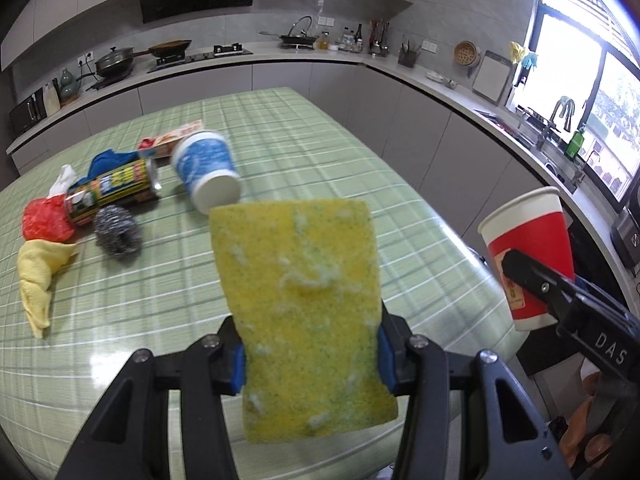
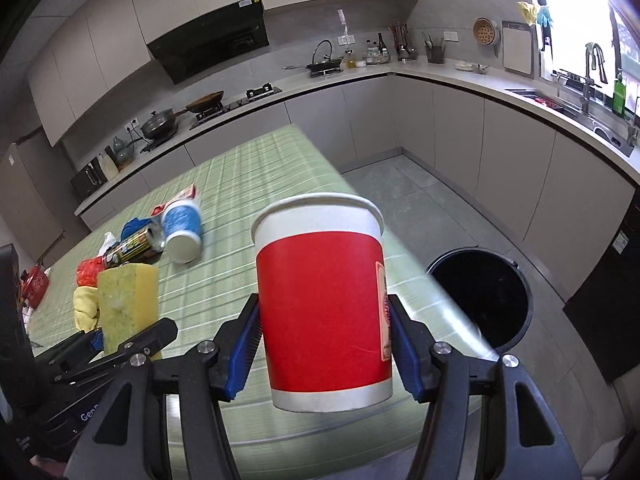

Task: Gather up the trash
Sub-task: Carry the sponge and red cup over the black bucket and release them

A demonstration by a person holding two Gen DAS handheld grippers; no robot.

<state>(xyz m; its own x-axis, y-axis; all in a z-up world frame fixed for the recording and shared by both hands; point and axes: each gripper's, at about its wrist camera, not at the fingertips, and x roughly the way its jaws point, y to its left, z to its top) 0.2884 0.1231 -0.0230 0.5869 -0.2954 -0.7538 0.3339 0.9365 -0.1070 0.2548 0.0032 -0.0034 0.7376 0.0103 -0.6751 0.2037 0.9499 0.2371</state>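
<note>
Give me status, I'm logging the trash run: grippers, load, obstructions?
Left hand-held gripper shut on sponge. Right hand-held gripper shut on red cup. Black bin open on floor, nothing blocking.

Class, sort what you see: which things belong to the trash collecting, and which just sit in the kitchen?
Job: sponge in left gripper, red cup in right gripper, bin, blue cup, can, steel wool.

Lying about: pans, cutting board.

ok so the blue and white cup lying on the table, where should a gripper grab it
Grip the blue and white paper cup across its mid-body, coming from above. It lies on its side on the green table, base toward the cameras, so the round wall is exposed on top. The can crowds its left side.
</note>
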